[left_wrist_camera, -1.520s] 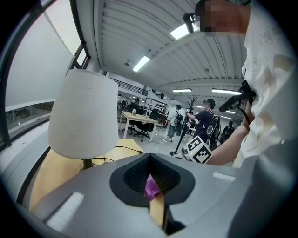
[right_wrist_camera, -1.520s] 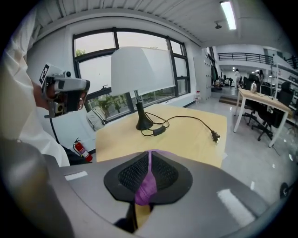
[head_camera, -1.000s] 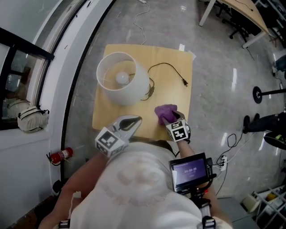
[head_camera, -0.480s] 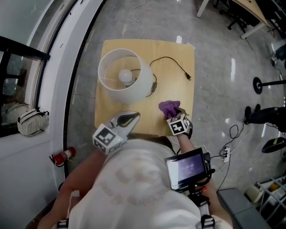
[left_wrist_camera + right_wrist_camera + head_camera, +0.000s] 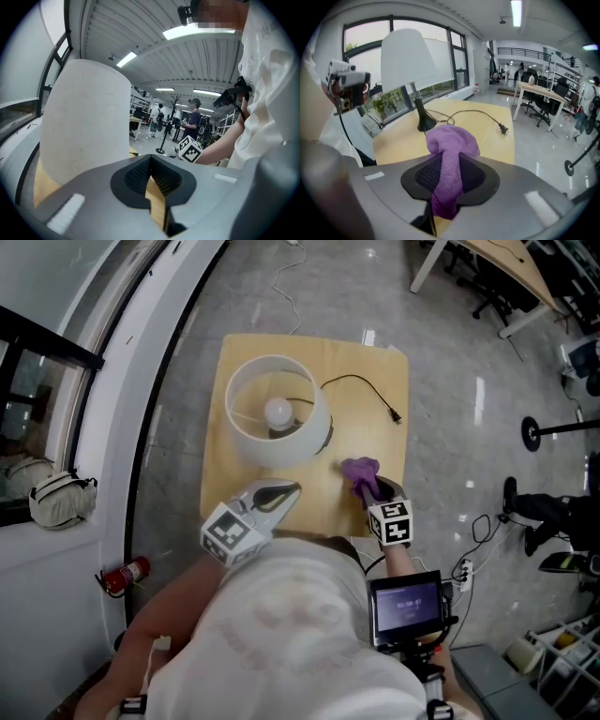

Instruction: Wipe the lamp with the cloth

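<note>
The purple cloth (image 5: 451, 140) is being gripped by the right hand-held gripper (image 5: 449, 187). Its jaws have just been closing, and the cloth is being pinched between the pads, with a bunched end pushed out past the tips and a tail hanging below. That bunched end is probably being presented forward so that soft fabric, rather than the jaws, is offered to the lamp (image 5: 278, 423).

The cloth is being carried low over the near right part of the table (image 5: 375, 362), near the lamp but apart from it. Whether the cloth is brushing the surface cannot be told.

The lamp is being viewed from above on the far left of the table, upright, with the bulb showing inside its white shade. Its cord (image 5: 361, 388) is lying slack with the plug free on the table, so the lamp is judged to be unpowered and safe to wipe.

The left hand-held gripper (image 5: 151, 180) is being held closed on nothing, close before the shade, likely so that the lamp can be steadied. No wiping contact is yet being made.
</note>
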Demonstrator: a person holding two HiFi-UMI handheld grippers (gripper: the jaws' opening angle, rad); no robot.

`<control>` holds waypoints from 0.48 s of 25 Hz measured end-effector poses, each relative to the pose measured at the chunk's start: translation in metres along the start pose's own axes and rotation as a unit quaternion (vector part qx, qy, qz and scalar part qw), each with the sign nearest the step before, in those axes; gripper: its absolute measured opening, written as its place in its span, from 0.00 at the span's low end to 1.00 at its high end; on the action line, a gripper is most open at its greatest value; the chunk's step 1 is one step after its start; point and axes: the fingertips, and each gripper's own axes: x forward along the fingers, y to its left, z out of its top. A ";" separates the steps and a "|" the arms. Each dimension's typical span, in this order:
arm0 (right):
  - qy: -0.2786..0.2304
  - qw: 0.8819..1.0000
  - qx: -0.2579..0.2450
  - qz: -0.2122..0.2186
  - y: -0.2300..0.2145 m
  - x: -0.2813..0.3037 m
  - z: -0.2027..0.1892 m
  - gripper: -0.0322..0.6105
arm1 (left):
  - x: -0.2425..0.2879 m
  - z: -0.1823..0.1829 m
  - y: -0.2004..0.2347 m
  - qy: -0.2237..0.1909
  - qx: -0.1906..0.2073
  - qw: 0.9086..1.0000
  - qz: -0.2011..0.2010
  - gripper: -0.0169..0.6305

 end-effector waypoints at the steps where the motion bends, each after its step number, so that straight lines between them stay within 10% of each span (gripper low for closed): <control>1: -0.023 1.000 0.009 0.004 0.000 -0.009 0.012 0.21 | -0.001 0.003 -0.001 -0.003 0.005 1.000 -0.003 0.03; 12: -0.226 0.972 -0.004 0.062 0.015 -0.101 0.159 0.21 | -0.010 0.023 -0.007 -0.030 0.023 0.999 -0.019 0.03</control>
